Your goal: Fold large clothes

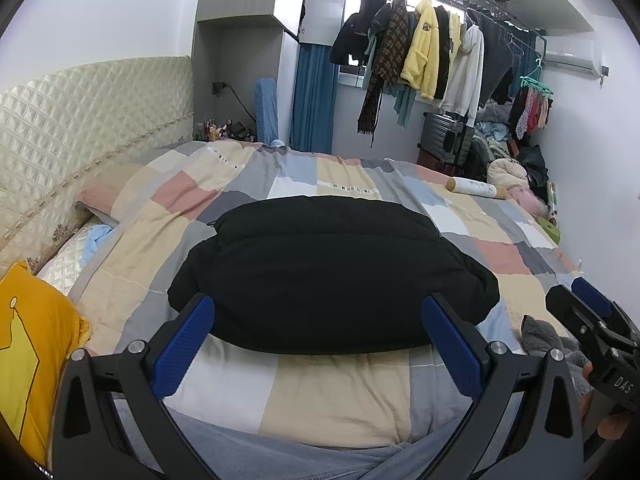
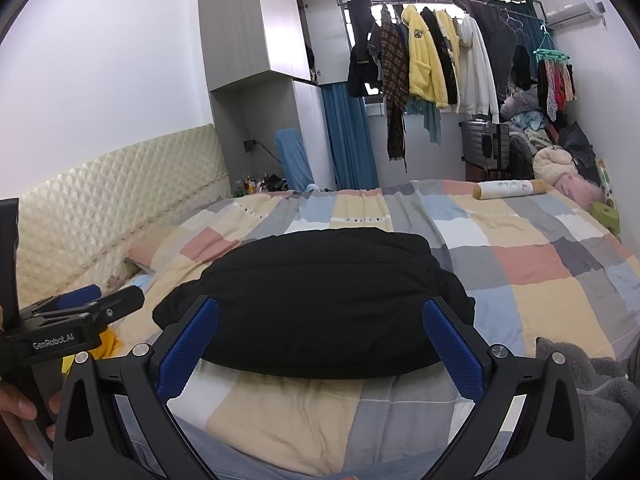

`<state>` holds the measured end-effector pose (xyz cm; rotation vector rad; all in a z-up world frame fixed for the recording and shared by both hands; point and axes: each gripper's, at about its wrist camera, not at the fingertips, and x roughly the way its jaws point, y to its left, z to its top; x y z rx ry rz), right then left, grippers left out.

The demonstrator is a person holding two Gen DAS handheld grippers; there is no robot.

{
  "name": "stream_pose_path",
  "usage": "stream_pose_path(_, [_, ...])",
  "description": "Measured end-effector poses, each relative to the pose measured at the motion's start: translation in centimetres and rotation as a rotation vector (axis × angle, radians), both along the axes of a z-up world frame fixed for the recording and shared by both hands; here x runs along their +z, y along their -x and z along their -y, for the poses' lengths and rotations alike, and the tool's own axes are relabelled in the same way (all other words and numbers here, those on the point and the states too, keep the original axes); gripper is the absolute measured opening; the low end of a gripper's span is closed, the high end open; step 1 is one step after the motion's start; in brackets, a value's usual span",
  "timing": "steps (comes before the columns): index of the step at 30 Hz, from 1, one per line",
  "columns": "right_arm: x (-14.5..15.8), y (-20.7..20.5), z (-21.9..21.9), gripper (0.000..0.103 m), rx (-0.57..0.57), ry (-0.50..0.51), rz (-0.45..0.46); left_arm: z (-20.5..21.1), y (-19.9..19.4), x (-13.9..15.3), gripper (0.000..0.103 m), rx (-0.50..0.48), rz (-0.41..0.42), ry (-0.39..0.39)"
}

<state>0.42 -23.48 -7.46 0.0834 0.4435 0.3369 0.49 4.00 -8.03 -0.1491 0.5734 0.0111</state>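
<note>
A black padded garment (image 1: 328, 268) lies folded into a compact bundle on the patchwork bedspread (image 1: 332, 396); it also shows in the right wrist view (image 2: 316, 300). My left gripper (image 1: 318, 312) is open and empty, its blue fingers just in front of the bundle's near edge. My right gripper (image 2: 320, 312) is open and empty in the same way. The right gripper shows at the right edge of the left wrist view (image 1: 592, 320). The left gripper shows at the left of the right wrist view (image 2: 80, 312).
A yellow garment (image 1: 36, 344) lies at the near left, a grey fleece item (image 2: 588, 384) at the near right. A white roll (image 2: 510, 189) lies at the bed's far side. Clothes hang on a rack (image 2: 432, 60) by the window; a suitcase (image 2: 486, 144) stands below.
</note>
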Motion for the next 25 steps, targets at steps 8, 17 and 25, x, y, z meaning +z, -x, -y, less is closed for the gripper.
stream_pose_path(8, [-0.04, 0.01, -0.02, 0.103, 0.007, -0.001, -0.009, 0.05, 0.24, 0.1, 0.103, 0.011, -0.002, -0.007])
stream_pose_path(17, [0.01, 0.21, -0.13, 0.103, -0.004, 0.003, -0.007, -0.05, 0.27, 0.19, 0.103, 0.011, -0.002, -0.007])
stream_pose_path(25, [-0.03, 0.32, -0.16, 0.103, -0.007, 0.005, -0.006, -0.31, 0.18, 0.24, 0.103, 0.022, -0.001, 0.0])
